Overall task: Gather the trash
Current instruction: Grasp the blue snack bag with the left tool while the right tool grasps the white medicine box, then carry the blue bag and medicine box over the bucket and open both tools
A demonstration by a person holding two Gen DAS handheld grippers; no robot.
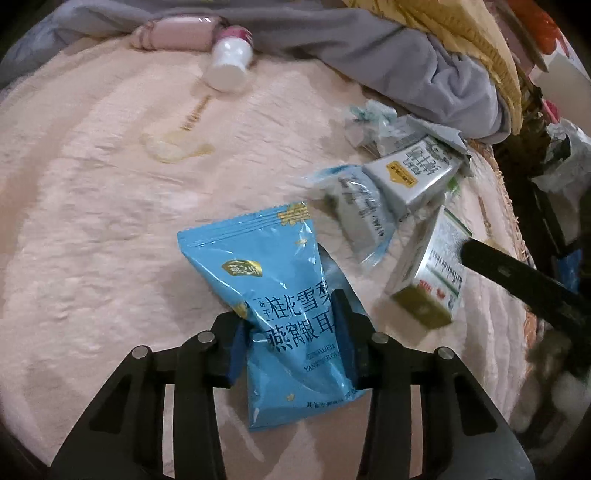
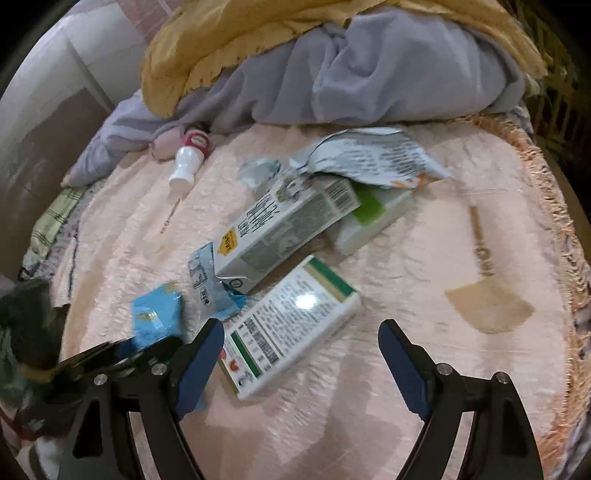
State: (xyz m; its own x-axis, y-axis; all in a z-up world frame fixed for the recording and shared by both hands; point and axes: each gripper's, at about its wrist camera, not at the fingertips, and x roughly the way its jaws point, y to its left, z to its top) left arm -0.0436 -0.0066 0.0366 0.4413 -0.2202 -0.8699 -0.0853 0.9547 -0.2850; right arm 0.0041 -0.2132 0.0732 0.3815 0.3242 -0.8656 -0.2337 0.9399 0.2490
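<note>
My left gripper [image 1: 291, 325] is shut on a blue snack packet [image 1: 273, 280] and holds it over the pink bedspread [image 1: 110, 221]; the packet also shows in the right wrist view [image 2: 157, 315]. My right gripper [image 2: 301, 343] is open, its fingers either side of a white-and-green carton [image 2: 291, 325] lying flat, also visible in the left wrist view [image 1: 428, 277]. Behind it lie a grey milk carton [image 2: 280, 229], a clear blue wrapper [image 2: 207, 280], a torn grey bag [image 2: 369, 155] and a white bottle [image 2: 186, 162].
A heap of grey and yellow blankets [image 2: 351, 74] fills the back of the bed. A green-and-white box [image 2: 373, 218] lies under the milk carton. The fringed bed edge [image 2: 554, 221] runs on the right. A pink roll [image 1: 177, 35] lies near the bottle.
</note>
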